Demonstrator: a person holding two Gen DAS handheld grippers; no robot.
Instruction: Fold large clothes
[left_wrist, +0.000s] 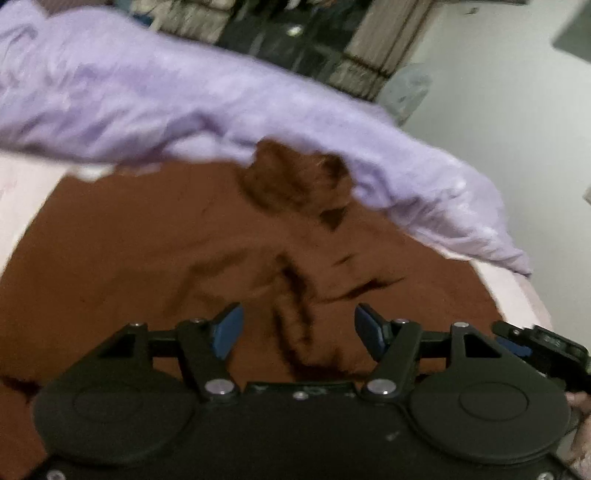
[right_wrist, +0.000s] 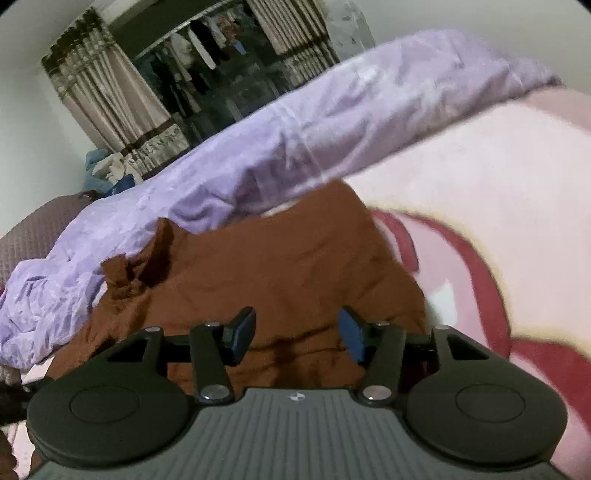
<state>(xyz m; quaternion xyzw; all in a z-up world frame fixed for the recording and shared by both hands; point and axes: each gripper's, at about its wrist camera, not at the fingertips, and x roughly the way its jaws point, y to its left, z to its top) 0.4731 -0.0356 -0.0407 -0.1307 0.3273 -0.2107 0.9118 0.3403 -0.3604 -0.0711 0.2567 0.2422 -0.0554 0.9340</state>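
Observation:
A rust-brown garment (left_wrist: 147, 258) lies rumpled on the bed, with a bunched fold (left_wrist: 291, 177) at its far edge against a lilac quilt. My left gripper (left_wrist: 299, 332) hovers just over it, open, its blue pads (left_wrist: 229, 332) wide apart with only creased cloth below them. In the right wrist view the same brown garment (right_wrist: 277, 258) lies below my right gripper (right_wrist: 297, 332), which is also open, its pads (right_wrist: 351, 332) not pressing on the cloth. A twisted corner of the garment (right_wrist: 122, 273) sticks up at the left.
A crumpled lilac quilt (right_wrist: 295, 140) runs across the bed behind the garment. A pink blanket with red patterning (right_wrist: 480, 192) covers the bed to the right. Curtains (right_wrist: 107, 96), a dark window and a pile of clothes (right_wrist: 107, 173) stand beyond. A black gripper part (left_wrist: 543, 343) shows at the right edge.

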